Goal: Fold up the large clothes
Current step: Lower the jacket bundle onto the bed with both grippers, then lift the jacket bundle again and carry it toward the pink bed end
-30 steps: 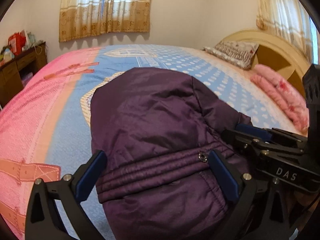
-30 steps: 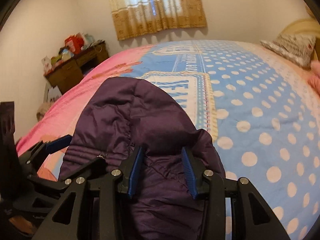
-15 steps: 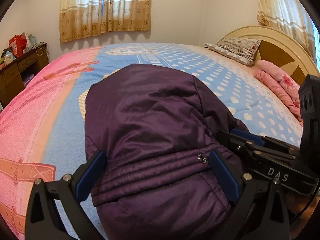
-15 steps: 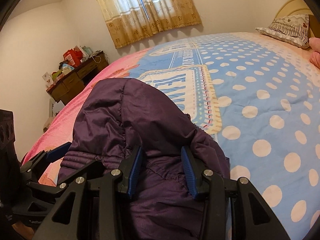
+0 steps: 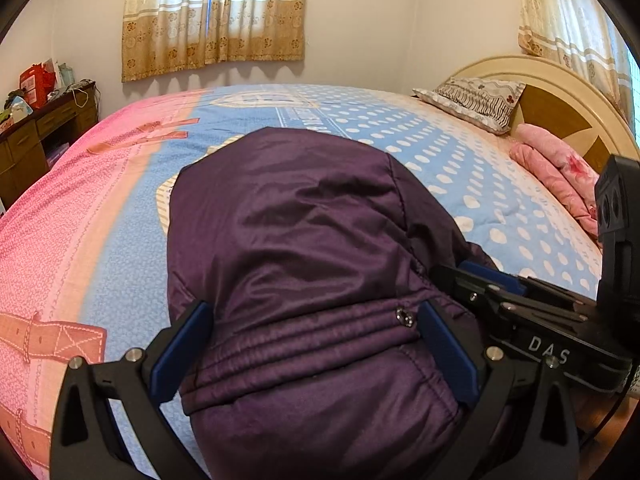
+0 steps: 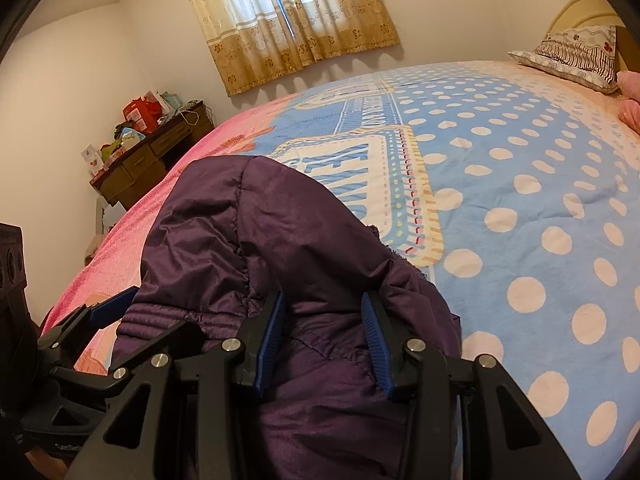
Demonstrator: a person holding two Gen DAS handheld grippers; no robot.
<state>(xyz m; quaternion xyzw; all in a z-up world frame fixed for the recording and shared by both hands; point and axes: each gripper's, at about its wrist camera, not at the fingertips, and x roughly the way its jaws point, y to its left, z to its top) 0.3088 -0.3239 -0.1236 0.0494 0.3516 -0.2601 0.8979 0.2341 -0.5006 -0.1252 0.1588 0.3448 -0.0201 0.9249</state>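
Observation:
A dark purple padded jacket (image 5: 304, 248) lies bundled on the near edge of the bed; it also shows in the right wrist view (image 6: 256, 240). My left gripper (image 5: 312, 332) is wide open with its blue pads on either side of the jacket's ribbed hem. My right gripper (image 6: 324, 320) is narrowed on a thick fold of the jacket's right side. The right gripper also shows at the right of the left wrist view (image 5: 520, 304). The left gripper shows at the left of the right wrist view (image 6: 80, 332).
The bed (image 5: 400, 140) has a blue dotted and pink cover. A patterned pillow (image 5: 476, 100) and a folded pink blanket (image 5: 560, 176) lie by the wooden headboard (image 5: 560, 96). A cluttered brown desk (image 6: 148, 156) stands left of the bed.
Both grippers have risen and tilted up with the jacket's near edge; the bundle stands taller and nearer to the cameras. The jaws look unchanged.

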